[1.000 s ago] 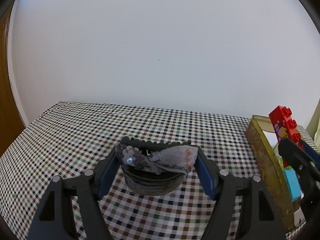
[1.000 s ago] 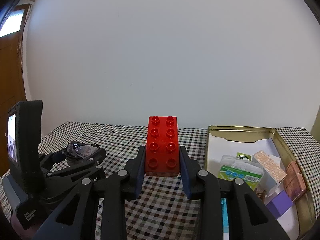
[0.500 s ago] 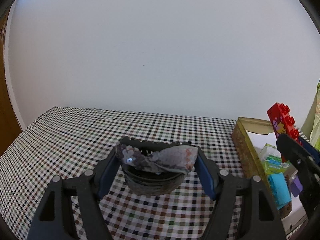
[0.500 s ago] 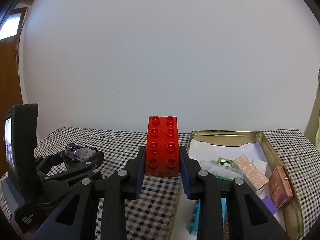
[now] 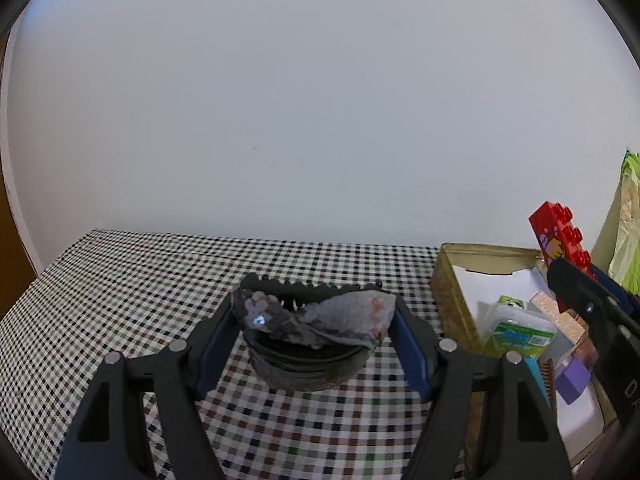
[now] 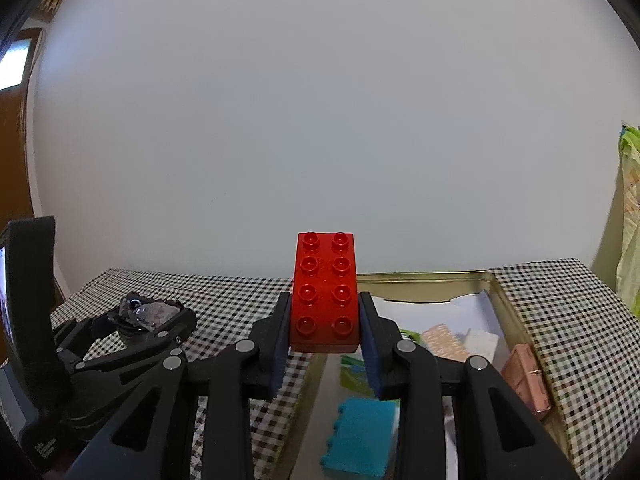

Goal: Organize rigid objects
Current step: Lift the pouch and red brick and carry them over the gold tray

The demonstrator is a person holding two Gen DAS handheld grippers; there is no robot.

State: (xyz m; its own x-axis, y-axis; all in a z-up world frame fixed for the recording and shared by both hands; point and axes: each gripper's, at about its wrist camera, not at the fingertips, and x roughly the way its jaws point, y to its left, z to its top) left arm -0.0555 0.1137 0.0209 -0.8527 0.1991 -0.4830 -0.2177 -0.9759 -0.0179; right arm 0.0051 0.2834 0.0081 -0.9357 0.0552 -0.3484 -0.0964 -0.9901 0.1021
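My right gripper (image 6: 325, 344) is shut on a red studded brick (image 6: 325, 292) and holds it above the near left part of a gold metal tin (image 6: 424, 279). The brick also shows in the left wrist view (image 5: 558, 236), over the tin (image 5: 452, 280). My left gripper (image 5: 314, 344) is shut on a dark round hair clip with a grey sequin bow (image 5: 316, 320), held above the checked tablecloth left of the tin. It also shows in the right wrist view (image 6: 146, 312).
The tin holds white paper (image 6: 460, 312), a green packet (image 5: 516, 334), a teal brick (image 6: 360, 436), a purple block (image 5: 574, 376) and pink boxes (image 6: 524, 380). The checked tablecloth (image 5: 120, 280) ends at a white wall. A green bag (image 6: 630, 216) stands at the far right.
Both grippers have moved right with their loads. The red brick went from over the cloth to over the tin. The tin has come further into the left wrist view.
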